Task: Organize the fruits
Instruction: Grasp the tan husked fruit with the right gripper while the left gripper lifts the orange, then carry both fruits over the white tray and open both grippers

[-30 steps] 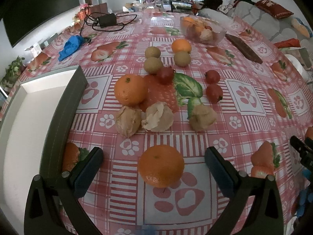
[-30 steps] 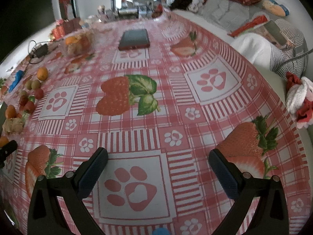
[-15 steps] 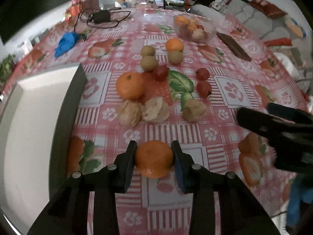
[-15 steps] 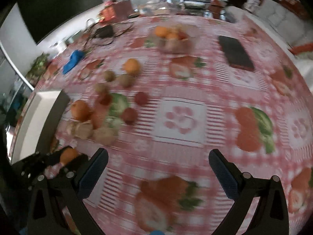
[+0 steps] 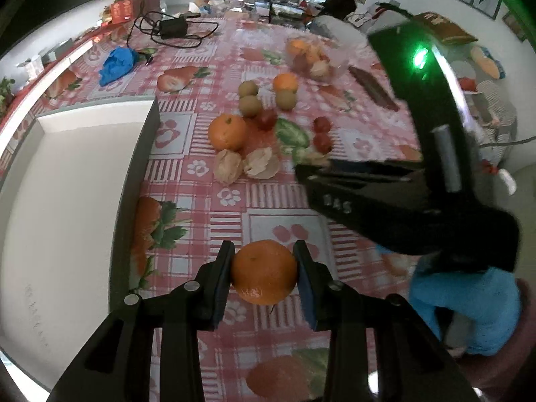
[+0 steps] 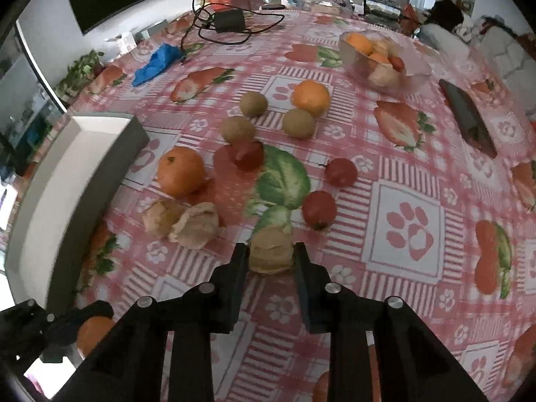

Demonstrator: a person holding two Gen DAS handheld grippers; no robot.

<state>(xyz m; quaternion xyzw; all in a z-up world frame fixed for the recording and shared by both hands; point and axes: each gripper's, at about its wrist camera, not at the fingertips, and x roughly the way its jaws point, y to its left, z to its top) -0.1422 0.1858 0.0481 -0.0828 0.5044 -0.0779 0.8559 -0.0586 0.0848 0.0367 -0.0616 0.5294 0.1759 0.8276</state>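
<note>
My left gripper (image 5: 263,273) is shut on an orange (image 5: 263,272) and holds it above the tablecloth, to the right of the white tray (image 5: 63,207). My right gripper (image 6: 269,258) is shut on a papery husk fruit (image 6: 269,251) that rests on the cloth. Loose on the table lie another orange (image 6: 181,176), two husk fruits (image 6: 182,222), three kiwis (image 6: 253,104), three small red fruits (image 6: 318,209) and a far orange (image 6: 310,97). The right gripper's body (image 5: 402,201) crosses the left wrist view.
A clear bowl (image 6: 382,57) with fruit stands at the back. A dark flat case (image 6: 467,120) lies at the right. A blue cloth (image 6: 155,63) and a black cable with adapter (image 6: 231,20) lie at the far left.
My left gripper closed on the near orange and lifted it. My right gripper swung left across the table to the fruits and closed on a husk fruit.
</note>
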